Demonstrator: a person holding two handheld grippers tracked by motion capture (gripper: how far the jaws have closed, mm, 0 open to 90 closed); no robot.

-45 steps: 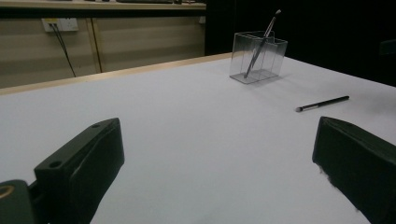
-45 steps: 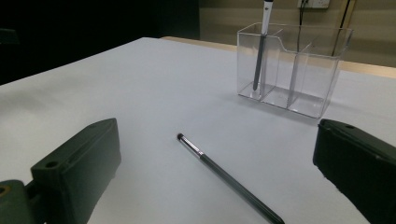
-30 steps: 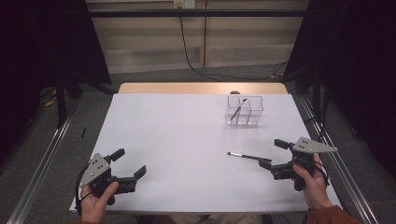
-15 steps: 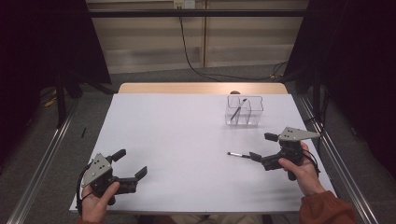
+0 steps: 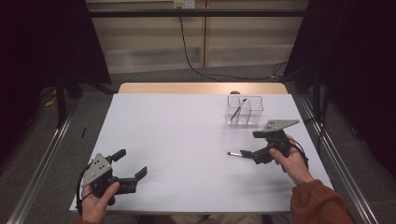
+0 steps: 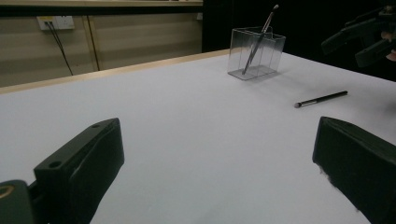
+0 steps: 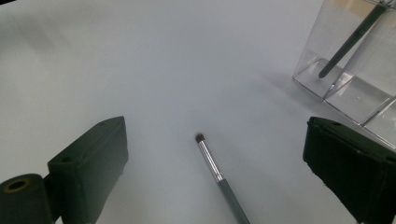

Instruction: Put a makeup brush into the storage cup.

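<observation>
One slim makeup brush [image 7: 218, 175], silver ferrule, dark tip, lying flat

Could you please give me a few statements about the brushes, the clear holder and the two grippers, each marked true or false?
1. A makeup brush lies flat on the white table. True.
2. The right gripper is clamped on that brush. False: its jaws stand open either side of it, though they have just been closing a little.
3. A second brush leans inside the clear holder. True.
4. The left gripper holds a brush. False: its jaws are open and empty.
5. The clear holder lies tipped on its side. False: it stands upright.
</observation>
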